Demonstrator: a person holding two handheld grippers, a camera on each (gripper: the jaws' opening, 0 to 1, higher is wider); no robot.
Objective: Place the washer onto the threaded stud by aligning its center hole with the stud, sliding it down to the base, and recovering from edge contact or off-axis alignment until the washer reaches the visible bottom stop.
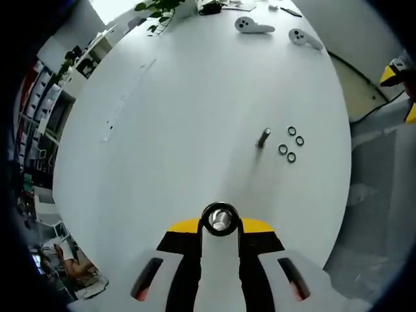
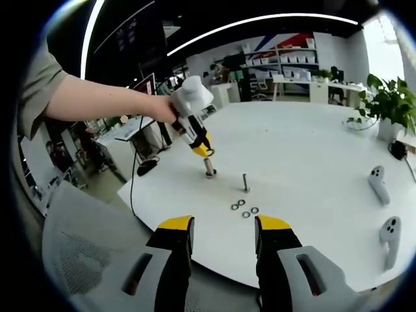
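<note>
A short threaded stud (image 1: pixel 263 138) (image 2: pixel 246 182) stands upright on the white round table (image 1: pixel 195 117). Several small dark washers (image 1: pixel 290 144) (image 2: pixel 244 208) lie flat just beside it. My left gripper (image 1: pixel 220 224) is shut on a second metal stud (image 1: pixel 220 219), seen end-on with a dark ring around it. In the right gripper view a person's hand holds that left gripper (image 2: pixel 198 144) over the table, the held stud (image 2: pixel 209 168) pointing down left of the standing one. My right gripper (image 2: pixel 224 227) is open near the table's edge, short of the washers, with nothing between its jaws.
Two white hand controllers (image 1: pixel 253 26) (image 2: pixel 378 182) lie on the table's far side from the left gripper. A potted plant (image 2: pixel 390 104) stands at the rim. A grey mesh chair (image 2: pixel 78 240) sits by the table edge near my right gripper.
</note>
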